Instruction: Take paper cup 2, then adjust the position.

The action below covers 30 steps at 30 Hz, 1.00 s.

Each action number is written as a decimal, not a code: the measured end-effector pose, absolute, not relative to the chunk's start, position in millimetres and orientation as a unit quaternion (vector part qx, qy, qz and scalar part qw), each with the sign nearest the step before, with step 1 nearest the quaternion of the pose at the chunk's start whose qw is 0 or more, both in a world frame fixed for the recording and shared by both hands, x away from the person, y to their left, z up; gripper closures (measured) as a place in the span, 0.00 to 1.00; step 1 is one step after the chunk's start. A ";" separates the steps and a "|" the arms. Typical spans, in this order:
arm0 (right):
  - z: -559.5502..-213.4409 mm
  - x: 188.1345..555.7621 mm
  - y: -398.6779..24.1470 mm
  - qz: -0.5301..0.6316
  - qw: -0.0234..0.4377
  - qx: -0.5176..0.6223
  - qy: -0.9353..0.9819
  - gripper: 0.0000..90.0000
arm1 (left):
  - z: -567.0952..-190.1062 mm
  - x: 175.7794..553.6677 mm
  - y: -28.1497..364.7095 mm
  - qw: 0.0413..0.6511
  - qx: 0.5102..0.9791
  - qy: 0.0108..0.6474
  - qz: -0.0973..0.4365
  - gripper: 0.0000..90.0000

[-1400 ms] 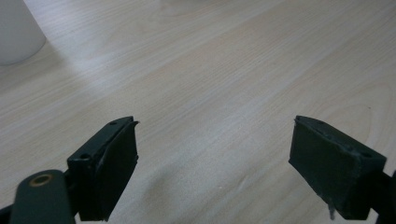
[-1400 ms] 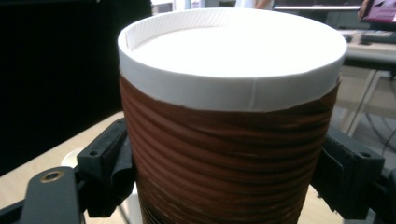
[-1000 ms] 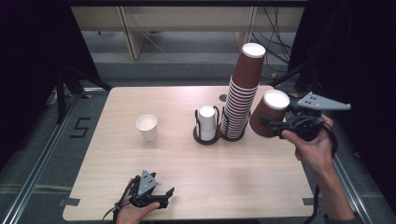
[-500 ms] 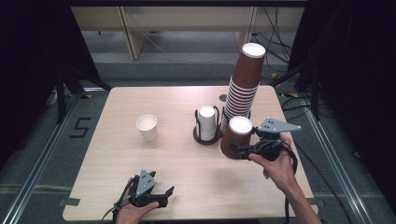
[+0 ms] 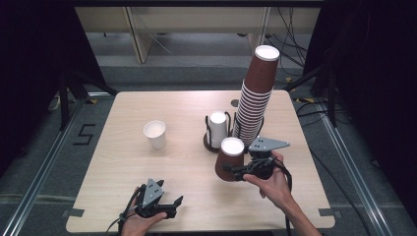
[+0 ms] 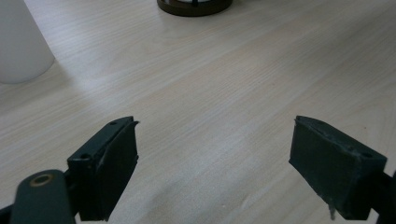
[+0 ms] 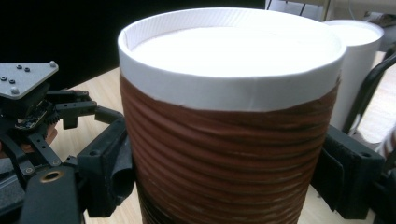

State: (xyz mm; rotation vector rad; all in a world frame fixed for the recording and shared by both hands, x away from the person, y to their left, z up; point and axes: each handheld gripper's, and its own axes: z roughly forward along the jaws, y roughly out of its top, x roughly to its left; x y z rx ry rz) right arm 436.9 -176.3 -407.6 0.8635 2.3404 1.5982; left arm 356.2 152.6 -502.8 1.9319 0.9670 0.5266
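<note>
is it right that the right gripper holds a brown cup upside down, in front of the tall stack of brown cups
Not quite. The brown cup in the right gripper is upright, its white-rimmed mouth facing up, as the right gripper view shows. The rest holds: the jaws clamp its ribbed sides, and it sits in front of the tall stack of brown cups.

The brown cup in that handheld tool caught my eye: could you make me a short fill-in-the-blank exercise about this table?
1. The right tool grips a ____ cup with a white rim.
2. The left tool holds ____ between its open jaws.
3. The lone cup standing left of the black holder is ____.
4. The tall stack of brown cups leans toward the ____ of the high view.

Missing words: brown; nothing; white; right
</note>
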 end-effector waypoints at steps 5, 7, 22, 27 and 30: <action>-413.0 435.2 -171.0 0.527 0.082 0.292 0.794 0.20 | -500.9 356.1 154.4 0.438 0.782 0.388 0.216 0.16; -414.6 435.7 -169.9 0.528 0.084 0.288 0.794 0.20 | -501.2 356.1 154.5 0.440 0.780 0.388 0.216 0.16; -426.7 431.2 -148.8 0.522 0.066 0.272 0.806 0.20 | -502.1 354.2 150.1 0.447 0.782 0.380 0.209 0.16; -429.9 432.6 -145.0 0.529 0.062 0.266 0.803 0.20 | -501.2 354.0 148.3 0.453 0.777 0.382 0.209 0.16; -430.1 432.8 -142.0 0.531 0.050 0.264 0.804 0.20 | -499.9 352.4 148.8 0.455 0.777 0.381 0.211 0.16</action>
